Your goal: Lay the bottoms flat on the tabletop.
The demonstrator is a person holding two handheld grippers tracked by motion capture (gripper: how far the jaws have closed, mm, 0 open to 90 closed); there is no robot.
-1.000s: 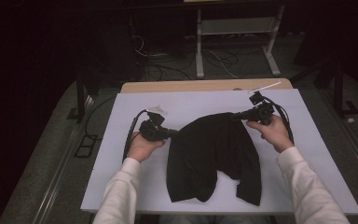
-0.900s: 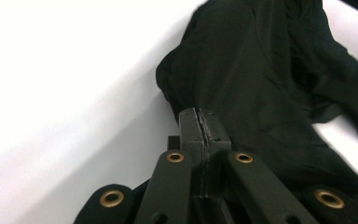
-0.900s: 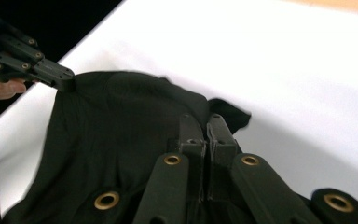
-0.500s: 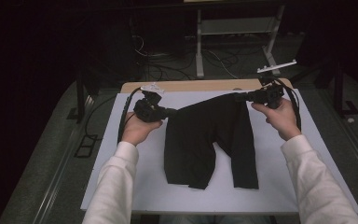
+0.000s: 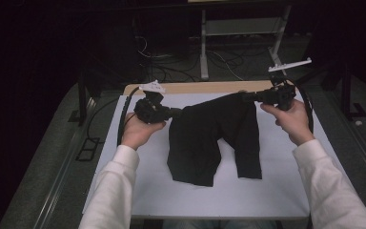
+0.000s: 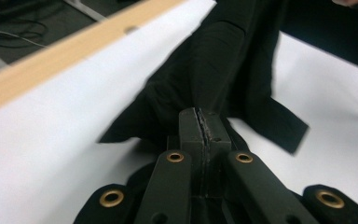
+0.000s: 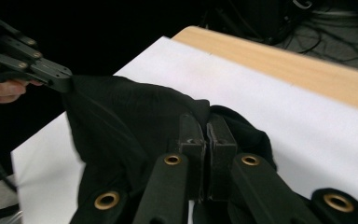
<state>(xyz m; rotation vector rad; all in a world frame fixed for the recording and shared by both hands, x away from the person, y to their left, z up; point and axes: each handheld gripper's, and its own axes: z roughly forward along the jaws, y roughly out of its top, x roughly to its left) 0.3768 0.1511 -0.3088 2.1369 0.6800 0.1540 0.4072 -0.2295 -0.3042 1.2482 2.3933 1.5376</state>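
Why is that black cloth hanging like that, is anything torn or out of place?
Nothing looks damaged. The black fabric shorts hang by the waistband, pinched between the left gripper and right gripper, legs trailing crookedly onto the white-covered table; simply mid-lift.

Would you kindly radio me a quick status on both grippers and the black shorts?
Left gripper and right gripper both shut on the black shorts, one at each waist corner. Waistband lifted, legs trailing on the white sheet. Nothing in the way.

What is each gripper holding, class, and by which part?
Both hold the black shorts at the top edge: left gripper at one corner, right gripper at the other, jaws shut.
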